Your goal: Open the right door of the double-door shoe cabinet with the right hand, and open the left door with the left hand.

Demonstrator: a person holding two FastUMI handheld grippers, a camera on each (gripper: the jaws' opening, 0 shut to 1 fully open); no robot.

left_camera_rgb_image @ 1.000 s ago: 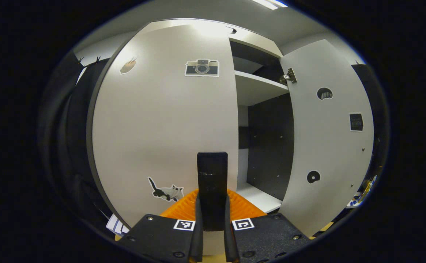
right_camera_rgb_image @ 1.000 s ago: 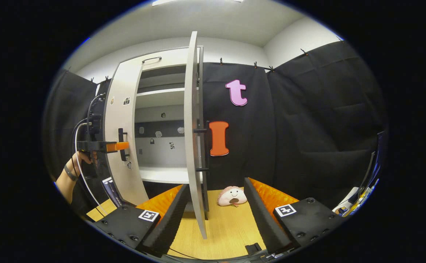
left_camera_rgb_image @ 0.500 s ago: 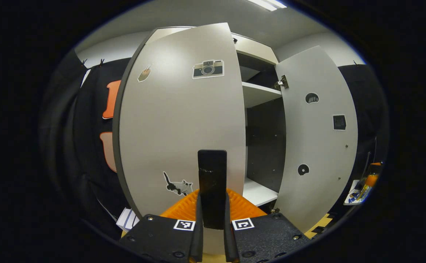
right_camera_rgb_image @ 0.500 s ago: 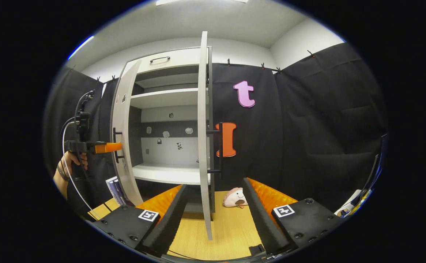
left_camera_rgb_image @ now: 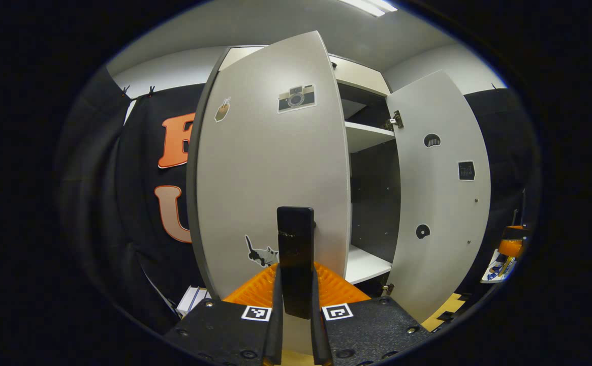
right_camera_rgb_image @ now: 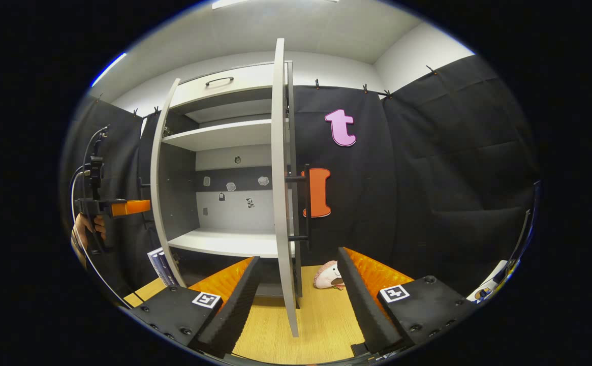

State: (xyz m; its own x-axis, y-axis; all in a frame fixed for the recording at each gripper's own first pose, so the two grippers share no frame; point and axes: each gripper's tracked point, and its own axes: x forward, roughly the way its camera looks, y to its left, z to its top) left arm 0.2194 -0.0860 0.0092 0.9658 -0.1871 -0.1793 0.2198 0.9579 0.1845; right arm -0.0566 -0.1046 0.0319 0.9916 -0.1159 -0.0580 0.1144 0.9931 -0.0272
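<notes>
Right tongs [right_camera_rgb_image: 296, 300]: black screwed mounts, square fiducial tags. Left tongs [right_camera_rgb_image: 123, 207]: black handle, looping cable.

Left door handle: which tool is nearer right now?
Left. The left tool is shut on the left door handle of the left door. The right tool is open, its fingers straddling the right door's edge without touching it.

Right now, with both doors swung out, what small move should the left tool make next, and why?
Probably open the left tool and release the handle. Its fingers clamp the dark bar, and the left door already stands wide, like the right door, baring the shelves.
</notes>
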